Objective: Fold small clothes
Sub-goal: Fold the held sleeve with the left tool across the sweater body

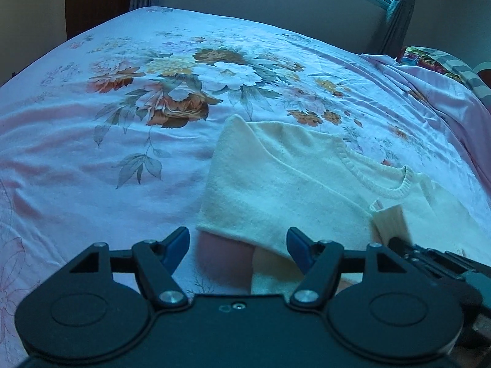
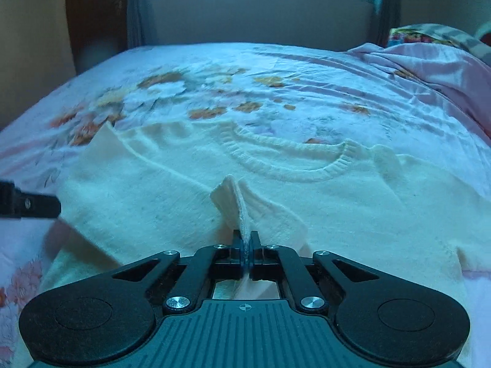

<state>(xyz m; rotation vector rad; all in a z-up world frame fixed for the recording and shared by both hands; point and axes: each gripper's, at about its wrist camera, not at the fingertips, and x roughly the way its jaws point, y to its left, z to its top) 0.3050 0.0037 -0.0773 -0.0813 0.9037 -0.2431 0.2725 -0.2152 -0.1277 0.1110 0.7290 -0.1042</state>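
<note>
Garment: cream knit sweater (image 2: 307,202) lay flat on the floral bedsheet (image 1: 92,141), ribbed collar (image 2: 291,165) at its far edge.
Handling: judged soft, light, limp; best taken by cuff, hem or side edge.
Right gripper (image 2: 246,247): jaws together, clamped on a sleeve cuff (image 2: 233,202) just short of the collar.
Left gripper (image 1: 237,247): jaws apart, holding nothing, over the sweater's near left edge.

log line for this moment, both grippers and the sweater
left gripper: open, over sweater edge | right gripper: shut on sweater cuff | bed sheet: sweater lying flat
</note>
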